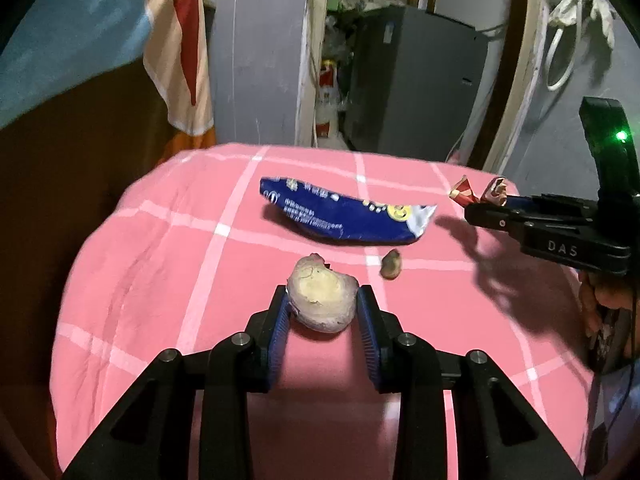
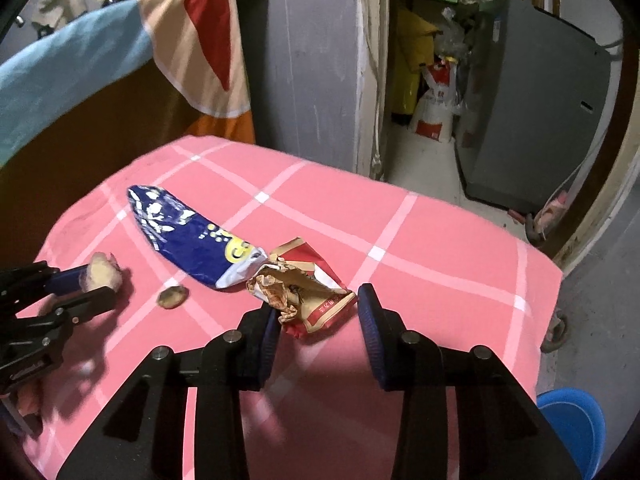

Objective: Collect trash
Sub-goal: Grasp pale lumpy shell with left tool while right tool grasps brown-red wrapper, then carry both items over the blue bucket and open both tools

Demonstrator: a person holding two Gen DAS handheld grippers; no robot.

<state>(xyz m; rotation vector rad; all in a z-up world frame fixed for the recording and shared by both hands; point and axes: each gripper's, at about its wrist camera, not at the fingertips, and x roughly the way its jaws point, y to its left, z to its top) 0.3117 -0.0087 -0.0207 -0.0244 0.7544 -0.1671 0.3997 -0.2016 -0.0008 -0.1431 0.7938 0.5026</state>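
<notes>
Clamped between the blue ribbed pads of the left gripper [image 1: 322, 295]: a pale food scrap [image 1: 320, 304], pressed from both sides, jaws narrowed to its width. Cream-yellow on its cut face, greyish-purple at the skin, rounded and lumpy. Seen from the right wrist, gripped at the very fingertips over the near left part of the pink checked cloth [image 1: 160, 260]; whether lifted or resting, impossible to tell.

Closed on a crumpled red wrapper [image 2: 308, 286]: the right gripper [image 2: 318, 300], pads against its two edges, jaws partly drawn in. Red and white outside, tan and creased within, torn open and bunched. Seen from the left wrist, sticking out past the black fingertips above the cloth's far right part, its shadow on the cloth.

Readable writing: "DAS" in raised letters on the side of the right gripper, seen from the left wrist. White print on the wrapper's red strip, too small to make out.

Lying flat on the cloth between the two grippers: a blue snack bag [image 1: 340, 216], long and emptied, silver at its torn end, with a yellow round mark and lines of white print too fine to read. Just beside its torn end, nearer the cameras, a small brown scrap [image 1: 391, 264], apart from both grippers.

Behind, draped over a dark board, a blue, red and cream towel [image 1: 80, 32].
</notes>
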